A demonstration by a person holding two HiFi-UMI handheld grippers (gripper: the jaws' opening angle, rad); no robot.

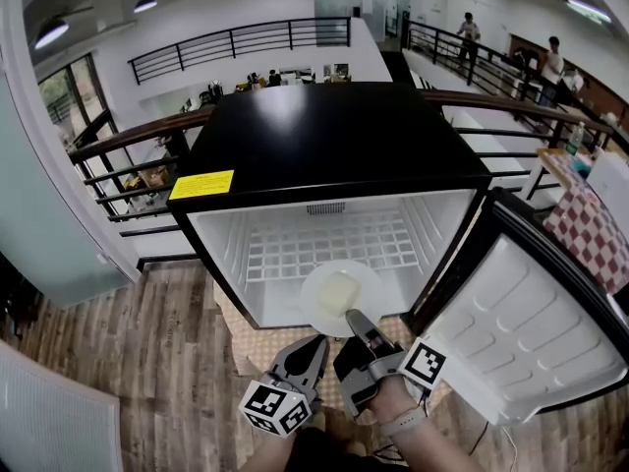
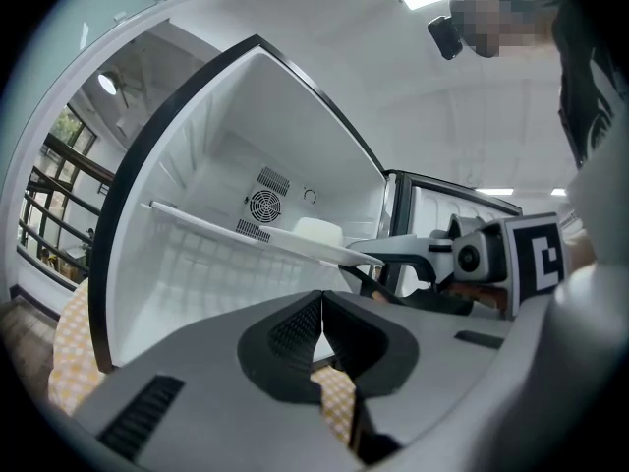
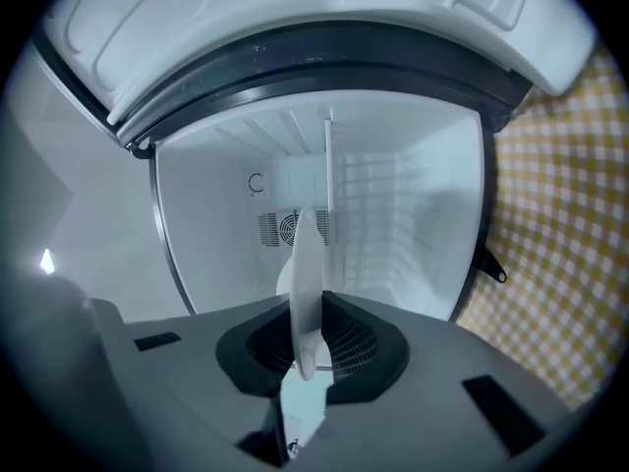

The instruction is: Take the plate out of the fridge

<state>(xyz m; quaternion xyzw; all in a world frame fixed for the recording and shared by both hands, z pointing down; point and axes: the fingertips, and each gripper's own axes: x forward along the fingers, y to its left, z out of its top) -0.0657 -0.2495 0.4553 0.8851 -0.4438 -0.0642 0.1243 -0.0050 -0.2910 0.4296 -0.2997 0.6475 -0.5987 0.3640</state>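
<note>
The right hand-held gripper (image 1: 356,319) pinches the near rim of the round white plate (image 1: 339,298). The plate is level at the front of the white wire shelf (image 1: 324,244) inside the open black compact fridge (image 1: 324,136). A pale rectangular block (image 1: 337,291) rests on the plate. The left hand-held gripper (image 1: 316,344) is just beside the right, below the plate, with its jaws pressed together on nothing.

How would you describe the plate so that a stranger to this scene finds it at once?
Look at the black-topped fridge with its door open. At the front edge of its white wire shelf sits a round white plate carrying a pale block. It is the only dish there, and the right gripper pinches its near rim.
</note>
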